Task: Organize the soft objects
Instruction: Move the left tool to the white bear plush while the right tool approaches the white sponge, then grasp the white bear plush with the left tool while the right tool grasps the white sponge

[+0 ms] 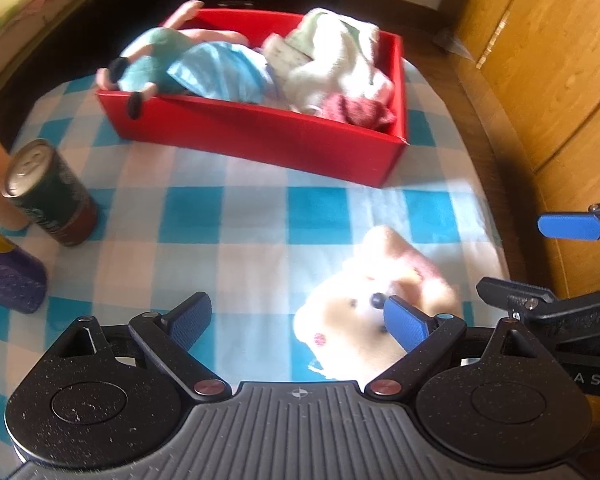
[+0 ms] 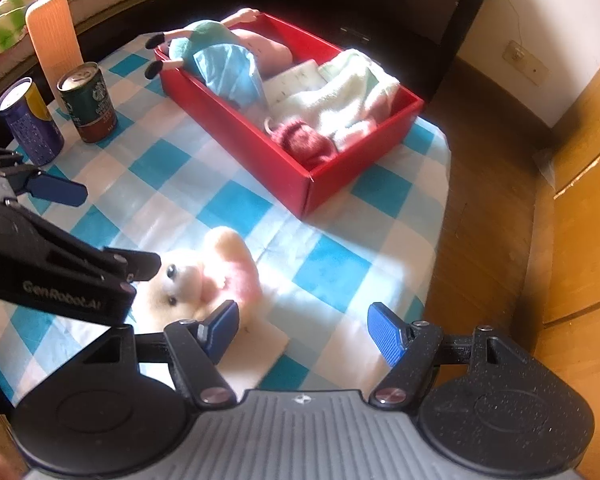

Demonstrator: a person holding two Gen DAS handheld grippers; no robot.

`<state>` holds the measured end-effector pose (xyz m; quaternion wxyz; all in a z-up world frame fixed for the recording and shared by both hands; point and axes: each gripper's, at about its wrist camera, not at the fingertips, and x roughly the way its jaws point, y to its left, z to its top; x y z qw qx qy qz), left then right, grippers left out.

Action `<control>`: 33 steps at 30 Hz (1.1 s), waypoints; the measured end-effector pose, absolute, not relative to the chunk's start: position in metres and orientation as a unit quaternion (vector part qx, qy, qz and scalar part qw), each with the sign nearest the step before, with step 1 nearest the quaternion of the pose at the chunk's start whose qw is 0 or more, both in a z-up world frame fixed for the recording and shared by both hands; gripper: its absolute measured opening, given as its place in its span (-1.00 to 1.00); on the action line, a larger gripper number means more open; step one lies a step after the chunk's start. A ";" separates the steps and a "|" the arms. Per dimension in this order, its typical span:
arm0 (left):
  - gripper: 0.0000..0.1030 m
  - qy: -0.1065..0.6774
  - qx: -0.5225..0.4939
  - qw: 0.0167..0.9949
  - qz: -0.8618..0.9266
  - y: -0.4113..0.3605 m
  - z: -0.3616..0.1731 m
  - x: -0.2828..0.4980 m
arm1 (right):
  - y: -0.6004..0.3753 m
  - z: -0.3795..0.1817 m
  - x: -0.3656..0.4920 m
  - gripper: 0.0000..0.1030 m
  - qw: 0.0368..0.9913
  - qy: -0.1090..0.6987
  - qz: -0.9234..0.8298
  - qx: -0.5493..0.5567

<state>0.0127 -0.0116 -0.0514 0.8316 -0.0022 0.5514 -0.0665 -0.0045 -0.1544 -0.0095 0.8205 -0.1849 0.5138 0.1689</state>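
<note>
We see the plush lying on the worktop, near side of the red box. Both hand-held grippers, left and right, gape empty. Only the right view shows the blue can.

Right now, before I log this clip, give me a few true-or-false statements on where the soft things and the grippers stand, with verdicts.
1. The white plush toy lies on the checked tablecloth, outside the red box. True.
2. The red box is empty. False: it holds a doll in a blue dress, a white towel and a dark pink knitted piece.
3. The right gripper is shut on the plush toy. False: its jaws stand open with only cloth between them; the toy is beside its left finger.
4. The left gripper is open. True.
5. The green can lies on its side. False: it stands upright.
</note>
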 end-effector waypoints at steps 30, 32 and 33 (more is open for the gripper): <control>0.29 0.552 0.107 0.817 -0.125 -0.075 -0.085 0.005 | -0.207 -0.026 -0.008 -0.04 0.813 0.546 0.125 -0.157; 0.24 0.548 0.110 0.820 -0.125 -0.073 -0.084 0.002 | -0.204 -0.027 -0.008 -0.04 0.812 0.546 0.127 -0.161; 0.23 0.546 0.114 0.821 -0.124 -0.073 -0.084 0.001 | -0.203 -0.028 -0.007 -0.04 0.812 0.547 0.128 -0.161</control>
